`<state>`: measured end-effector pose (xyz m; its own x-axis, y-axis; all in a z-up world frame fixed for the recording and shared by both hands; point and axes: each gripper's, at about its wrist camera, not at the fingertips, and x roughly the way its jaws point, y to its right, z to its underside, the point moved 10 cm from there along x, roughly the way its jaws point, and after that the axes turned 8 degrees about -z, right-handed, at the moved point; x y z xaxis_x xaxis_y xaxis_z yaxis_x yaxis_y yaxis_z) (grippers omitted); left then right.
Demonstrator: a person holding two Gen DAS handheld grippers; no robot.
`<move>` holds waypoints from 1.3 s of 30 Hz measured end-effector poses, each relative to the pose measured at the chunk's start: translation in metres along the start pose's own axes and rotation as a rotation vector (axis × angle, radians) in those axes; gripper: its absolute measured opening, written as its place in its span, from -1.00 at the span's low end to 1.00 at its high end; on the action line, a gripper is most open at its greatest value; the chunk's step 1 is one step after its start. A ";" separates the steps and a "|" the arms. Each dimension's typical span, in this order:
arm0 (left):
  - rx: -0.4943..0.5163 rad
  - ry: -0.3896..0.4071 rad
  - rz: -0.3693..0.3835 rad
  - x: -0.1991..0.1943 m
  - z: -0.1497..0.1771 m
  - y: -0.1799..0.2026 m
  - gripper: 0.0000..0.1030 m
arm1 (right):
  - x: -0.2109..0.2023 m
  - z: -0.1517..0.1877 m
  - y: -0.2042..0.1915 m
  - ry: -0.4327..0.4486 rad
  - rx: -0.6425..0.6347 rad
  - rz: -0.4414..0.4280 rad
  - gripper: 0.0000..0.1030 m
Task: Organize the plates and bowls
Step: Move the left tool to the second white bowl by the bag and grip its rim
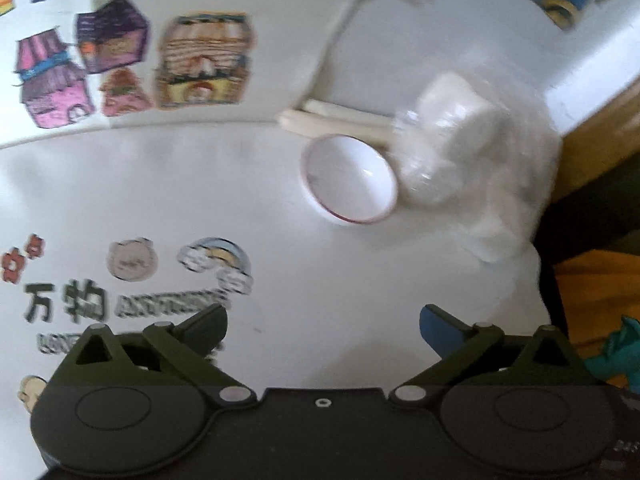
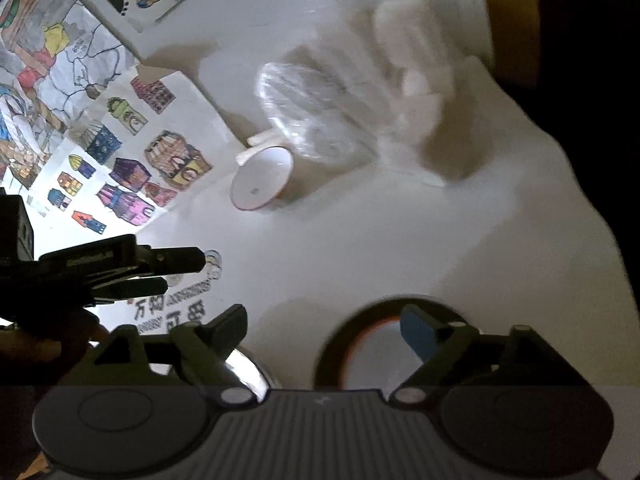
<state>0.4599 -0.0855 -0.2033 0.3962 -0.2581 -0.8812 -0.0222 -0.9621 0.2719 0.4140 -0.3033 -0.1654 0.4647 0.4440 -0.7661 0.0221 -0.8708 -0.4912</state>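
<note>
Both grippers empty: left gripper (image 1: 323,326) jaws wide apart over bare table (image 1: 260,200), right gripper (image 2: 322,326) jaws apart too. White bowl (image 1: 350,180) sits alone beside plastic-wrapped stuff (image 1: 452,140). Dark dish (image 2: 368,344) just under right gripper. Looks partway; bowl not yet stacked.

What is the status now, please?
Left hand-held gripper open, empty. Right hand-held gripper open, above dark red-rimmed bowl. White red-rimmed bowl touches clear plastic bag.

Both units same build: left gripper (image 1: 323,326) and right gripper (image 2: 323,326) have dark olive linkage arms, silver pivot pins, round black hubs. One black finger, one blue-padded finger (image 1: 440,326). Right housing ribbed.
</note>
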 end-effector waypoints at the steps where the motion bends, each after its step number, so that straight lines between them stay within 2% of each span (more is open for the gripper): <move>1: -0.006 -0.002 -0.007 0.000 -0.003 -0.008 0.98 | 0.004 -0.001 -0.004 -0.004 -0.001 -0.005 0.77; 11: -0.007 -0.007 -0.056 0.014 -0.027 -0.038 0.98 | 0.027 -0.012 -0.025 -0.011 -0.016 -0.012 0.99; 23: 0.027 -0.008 -0.081 0.035 -0.050 -0.045 0.99 | 0.053 -0.021 -0.023 -0.029 0.005 0.047 0.99; 35: 0.113 0.044 -0.064 0.065 -0.092 -0.032 0.99 | 0.093 -0.056 -0.009 0.015 0.105 0.127 0.99; 39: 0.128 0.021 -0.024 0.082 -0.099 -0.026 0.99 | 0.105 -0.065 -0.006 0.036 0.117 0.142 0.99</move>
<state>0.5839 -0.0726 -0.2447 0.4173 -0.2347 -0.8779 -0.1288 -0.9716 0.1985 0.5202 -0.2645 -0.2161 0.4869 0.3090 -0.8170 -0.1482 -0.8925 -0.4259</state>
